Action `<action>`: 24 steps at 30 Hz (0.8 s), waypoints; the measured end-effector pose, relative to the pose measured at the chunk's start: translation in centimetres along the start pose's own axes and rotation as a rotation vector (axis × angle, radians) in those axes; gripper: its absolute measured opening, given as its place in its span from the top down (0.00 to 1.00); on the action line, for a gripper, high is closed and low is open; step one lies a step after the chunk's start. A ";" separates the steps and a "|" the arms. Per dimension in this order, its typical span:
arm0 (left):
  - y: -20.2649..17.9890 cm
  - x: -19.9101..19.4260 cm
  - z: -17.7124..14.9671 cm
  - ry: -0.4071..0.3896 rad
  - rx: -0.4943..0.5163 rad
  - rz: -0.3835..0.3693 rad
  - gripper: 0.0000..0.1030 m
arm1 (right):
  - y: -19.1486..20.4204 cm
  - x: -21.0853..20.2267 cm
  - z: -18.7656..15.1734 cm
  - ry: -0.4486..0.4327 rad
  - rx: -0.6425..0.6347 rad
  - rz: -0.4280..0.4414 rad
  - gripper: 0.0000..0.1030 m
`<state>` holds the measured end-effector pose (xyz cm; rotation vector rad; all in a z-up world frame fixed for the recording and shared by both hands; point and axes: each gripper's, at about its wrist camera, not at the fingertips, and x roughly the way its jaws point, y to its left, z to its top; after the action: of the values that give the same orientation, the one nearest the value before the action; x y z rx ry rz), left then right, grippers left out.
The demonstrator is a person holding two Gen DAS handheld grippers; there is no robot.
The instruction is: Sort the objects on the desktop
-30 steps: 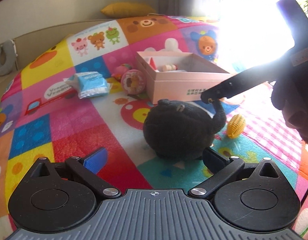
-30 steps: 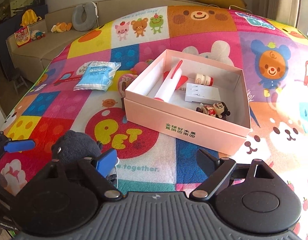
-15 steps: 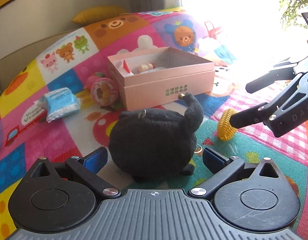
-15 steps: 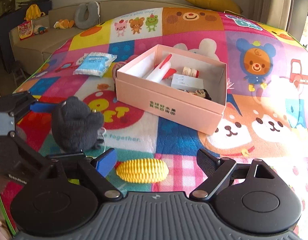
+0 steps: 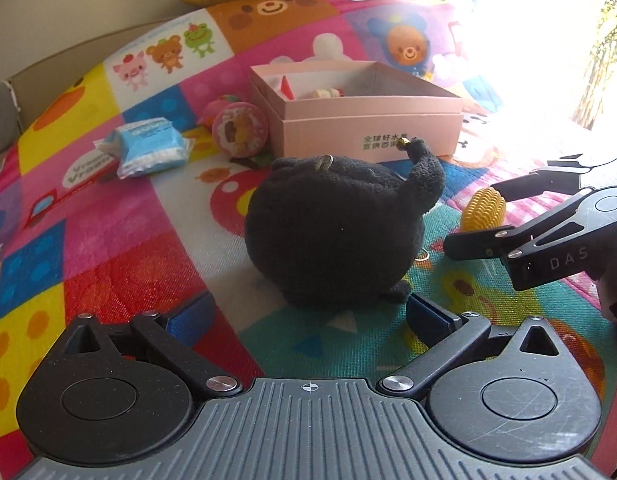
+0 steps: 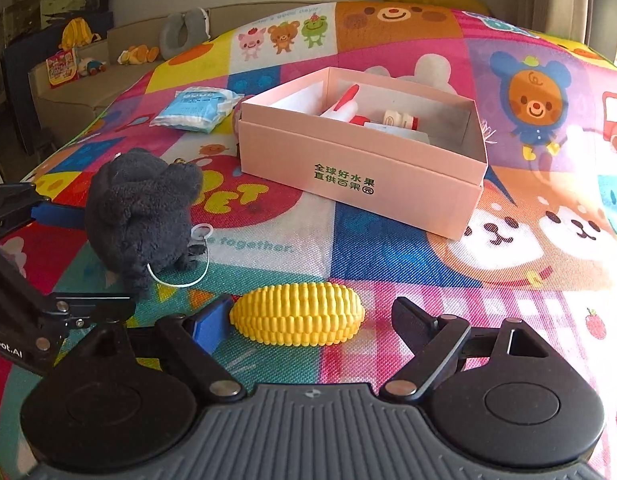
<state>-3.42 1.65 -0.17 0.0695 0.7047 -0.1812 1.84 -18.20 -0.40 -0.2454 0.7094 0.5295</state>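
1. My left gripper point(image 5: 310, 316) has its jaws spread wide, with the black plush toy point(image 5: 336, 228) sitting on the mat point(image 5: 120, 248) just ahead of the gap at 12 o'clock; the fingers are not pressing on it.
2. My right gripper point(image 6: 304, 316) is also released, jaws wide. The yellow toy corn point(image 6: 298, 319) lies crosswise between the fingertips, apart from the right finger; whether the left pad touches it I cannot tell.
3. From the right wrist, the plush sits at 10 o'clock and the pink box point(image 6: 360, 168) at 12 o'clock, further back.
4. The box is open and holds a few small items, among them a red-and-white one.
5. From the left wrist, a blue packet point(image 5: 148, 152) lies at 10 o'clock and a round pink toy point(image 5: 239, 130) rests beside the box's left side.
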 end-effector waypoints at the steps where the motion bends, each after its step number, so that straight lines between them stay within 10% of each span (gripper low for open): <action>1: 0.0 0.0 0.0 0.000 0.000 0.001 0.00 | -0.1 0.1 -0.1 -0.004 0.011 0.002 0.11; 24: -1.1 0.4 2.4 -0.098 0.020 -0.009 0.11 | -0.1 0.0 -0.3 -0.021 0.024 -0.003 0.12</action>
<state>-1.75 0.21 1.39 0.0759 0.6057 -0.1993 1.72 -18.36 -0.68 -0.2183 0.6949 0.5195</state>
